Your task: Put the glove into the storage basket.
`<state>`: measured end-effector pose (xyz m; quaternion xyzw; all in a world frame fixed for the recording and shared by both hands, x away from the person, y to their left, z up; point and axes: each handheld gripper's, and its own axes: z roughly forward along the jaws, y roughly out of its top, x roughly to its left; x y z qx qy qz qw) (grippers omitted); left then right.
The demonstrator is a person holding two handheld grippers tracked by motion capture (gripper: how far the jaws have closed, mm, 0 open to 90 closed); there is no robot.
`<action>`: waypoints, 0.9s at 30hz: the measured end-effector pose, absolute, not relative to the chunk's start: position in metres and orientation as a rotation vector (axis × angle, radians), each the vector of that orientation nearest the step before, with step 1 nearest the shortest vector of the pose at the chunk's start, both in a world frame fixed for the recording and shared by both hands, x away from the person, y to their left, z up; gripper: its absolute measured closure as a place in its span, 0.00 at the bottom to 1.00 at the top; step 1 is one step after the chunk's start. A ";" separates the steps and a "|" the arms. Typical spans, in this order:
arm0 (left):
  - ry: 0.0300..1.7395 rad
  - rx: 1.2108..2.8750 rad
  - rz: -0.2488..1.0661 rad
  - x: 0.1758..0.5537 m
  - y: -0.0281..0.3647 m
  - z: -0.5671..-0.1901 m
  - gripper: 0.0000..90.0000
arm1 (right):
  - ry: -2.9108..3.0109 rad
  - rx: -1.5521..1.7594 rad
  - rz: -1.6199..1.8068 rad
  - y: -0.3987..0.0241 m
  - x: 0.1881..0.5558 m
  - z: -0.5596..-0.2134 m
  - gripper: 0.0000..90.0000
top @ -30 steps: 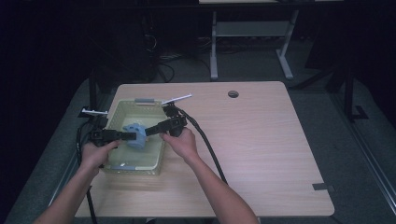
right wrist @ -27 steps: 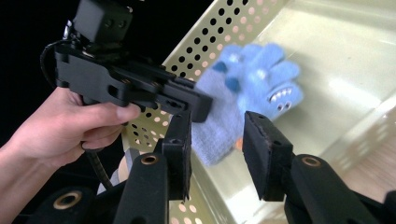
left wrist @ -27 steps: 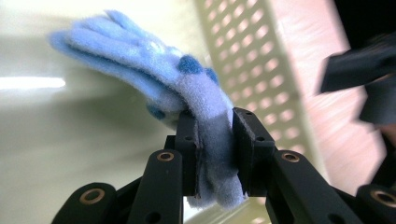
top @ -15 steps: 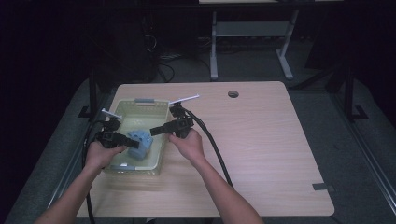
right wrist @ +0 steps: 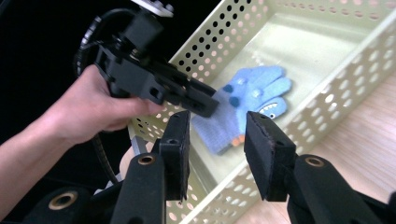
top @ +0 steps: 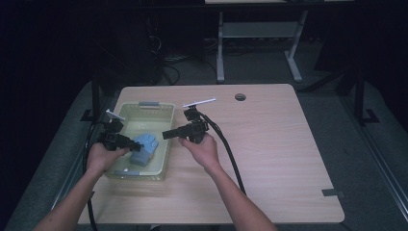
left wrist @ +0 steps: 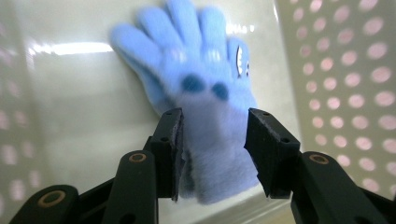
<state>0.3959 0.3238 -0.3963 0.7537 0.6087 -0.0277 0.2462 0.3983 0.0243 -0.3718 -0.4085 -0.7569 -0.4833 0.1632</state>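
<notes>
Your left gripper point(left wrist: 214, 140) sits spread around the cuff of the blue glove point(left wrist: 201, 93) lying in the basket point(top: 163, 115); your right gripper point(right wrist: 217, 140) waits spread outside; next, probably close and lift.

Both forearms reach in from the table's near edge, each hand wrapped around a black gripper. The left hand point(top: 100, 157) sits at the table's left edge, and its left gripper point(left wrist: 214, 135) points toward the table's right side and tilts downward, jaws spread apart with a clear gap between the pads point(left wrist: 176, 140). The right hand point(top: 202, 148) is left of the table's middle, holding the right gripper point(top: 167, 135) roughly level, aimed toward the left edge; its jaws stand parted too. A thick black cable trails from each gripper back toward the near edge.
</notes>
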 end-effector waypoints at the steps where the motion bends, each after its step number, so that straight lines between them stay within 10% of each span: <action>1: 1.657 2.062 -0.048 0.396 0.324 -0.393 0.62 | -2.167 -1.159 -1.388 0.022 0.398 -0.372 0.67; 11: 1.688 2.134 -0.047 0.403 0.314 -0.409 0.74 | -2.151 -1.186 -1.395 0.006 0.395 -0.374 0.67; 27: 1.574 1.958 -0.045 0.392 0.320 -0.387 0.65 | -2.128 -1.231 -1.422 -0.014 0.389 -0.373 0.65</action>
